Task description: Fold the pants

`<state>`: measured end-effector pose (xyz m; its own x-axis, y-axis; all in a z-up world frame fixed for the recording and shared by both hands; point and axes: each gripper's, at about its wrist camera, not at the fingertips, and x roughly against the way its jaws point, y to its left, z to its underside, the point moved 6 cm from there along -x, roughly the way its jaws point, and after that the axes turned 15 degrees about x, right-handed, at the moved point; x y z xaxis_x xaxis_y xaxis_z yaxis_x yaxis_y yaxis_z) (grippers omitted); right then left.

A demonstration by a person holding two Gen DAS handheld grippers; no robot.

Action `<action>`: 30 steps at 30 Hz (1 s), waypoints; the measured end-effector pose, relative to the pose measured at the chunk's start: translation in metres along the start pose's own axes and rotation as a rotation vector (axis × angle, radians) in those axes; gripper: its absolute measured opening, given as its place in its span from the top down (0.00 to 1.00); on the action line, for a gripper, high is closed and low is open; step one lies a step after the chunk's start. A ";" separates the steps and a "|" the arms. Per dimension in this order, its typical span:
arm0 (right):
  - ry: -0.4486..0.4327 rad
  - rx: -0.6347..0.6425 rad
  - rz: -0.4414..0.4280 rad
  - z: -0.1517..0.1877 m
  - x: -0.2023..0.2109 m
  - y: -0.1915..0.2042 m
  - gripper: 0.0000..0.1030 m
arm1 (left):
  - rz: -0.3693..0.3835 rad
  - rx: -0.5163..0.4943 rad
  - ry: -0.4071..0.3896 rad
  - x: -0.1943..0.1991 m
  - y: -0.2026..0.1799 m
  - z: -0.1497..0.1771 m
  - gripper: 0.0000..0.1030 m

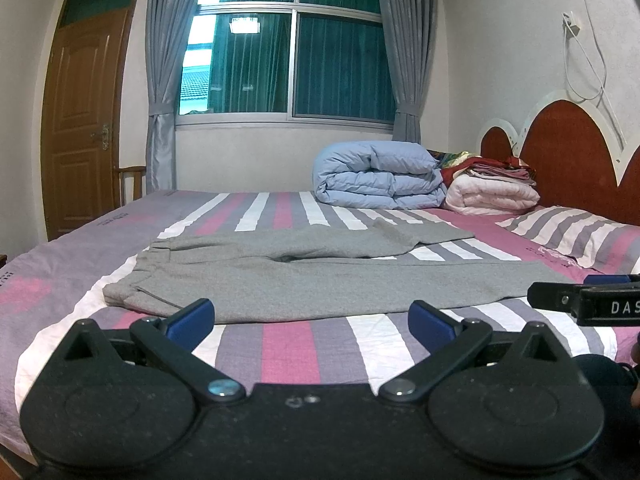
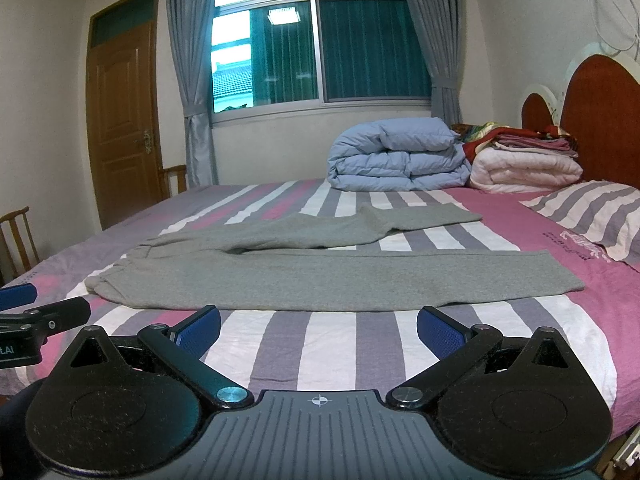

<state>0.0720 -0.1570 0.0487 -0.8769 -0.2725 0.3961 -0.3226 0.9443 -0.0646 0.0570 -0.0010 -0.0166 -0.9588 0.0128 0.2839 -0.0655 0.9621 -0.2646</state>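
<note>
Grey sweatpants (image 1: 304,280) (image 2: 208,276) lie spread flat on the striped bedsheet, waistband to the left and both legs running to the right, the far leg angled away from the near one. My left gripper (image 1: 312,322) hovers open just short of the near leg's front edge, with nothing between its blue pads. My right gripper (image 2: 318,330) is open too, a little before the near leg's front edge. In the left wrist view the right gripper's tip (image 1: 588,294) shows at the right edge, over the near leg's cuff.
The bed (image 2: 304,356) carries a folded blue duvet (image 1: 380,180), a pink-white quilt (image 1: 492,196) with stacked clothes, and a striped pillow (image 2: 592,212) by the red headboard (image 1: 572,156). A wooden door (image 1: 84,128), a curtained window and a chair (image 2: 18,236) stand behind.
</note>
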 end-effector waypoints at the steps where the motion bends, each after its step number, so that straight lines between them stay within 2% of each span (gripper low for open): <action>1: 0.001 0.000 0.000 0.000 0.000 0.001 0.00 | -0.001 0.000 -0.001 0.000 0.000 0.000 0.06; 30: 0.010 -0.001 -0.003 0.003 -0.001 -0.001 0.00 | -0.004 0.002 0.000 0.000 0.001 -0.001 0.06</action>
<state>0.0722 -0.1584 0.0462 -0.8723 -0.2731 0.4055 -0.3247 0.9437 -0.0630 0.0571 0.0000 -0.0158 -0.9584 0.0090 0.2854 -0.0700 0.9616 -0.2655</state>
